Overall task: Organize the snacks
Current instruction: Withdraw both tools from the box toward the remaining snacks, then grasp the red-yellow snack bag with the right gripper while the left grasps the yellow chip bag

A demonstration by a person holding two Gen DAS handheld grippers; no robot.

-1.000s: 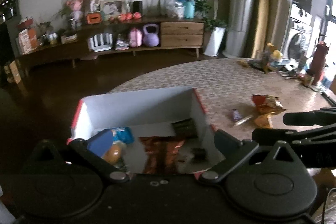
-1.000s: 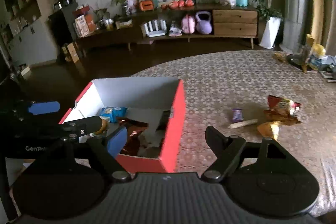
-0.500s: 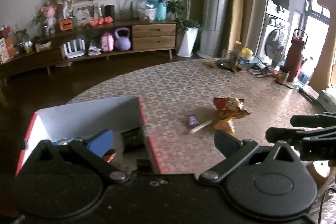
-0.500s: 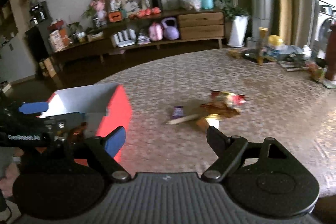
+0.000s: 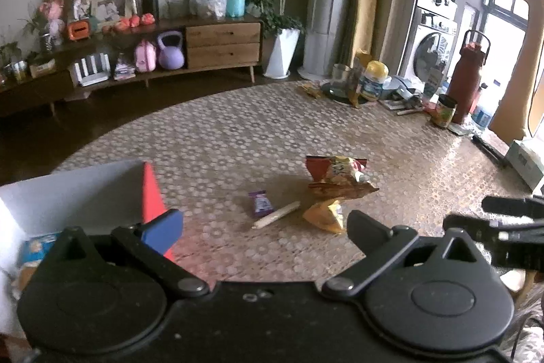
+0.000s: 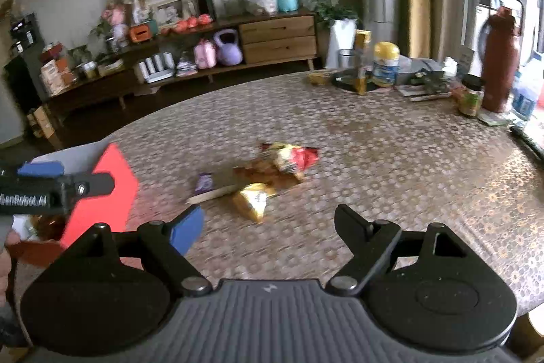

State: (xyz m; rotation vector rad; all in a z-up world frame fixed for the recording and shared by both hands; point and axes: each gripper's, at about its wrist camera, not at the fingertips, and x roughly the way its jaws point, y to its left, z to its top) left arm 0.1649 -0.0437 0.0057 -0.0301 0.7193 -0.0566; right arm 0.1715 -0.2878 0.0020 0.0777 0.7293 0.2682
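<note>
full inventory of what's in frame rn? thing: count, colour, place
box: 1, red outside, white inside, table's left edge
snack in box: at least 1, blue
chip bag: 1, red-yellow, mid-table
brown packet: 1, under chip bag
yellow packet: 1, nearest
purple candy: 1, left of bags
stick snack: 1, cream, beside candy
flask: 1, maroon, far right
jar: 1, by flask
yellow-lid tub: 1, far edge
table: 1, patterned
left gripper: open, empty
right gripper: open, empty
</note>
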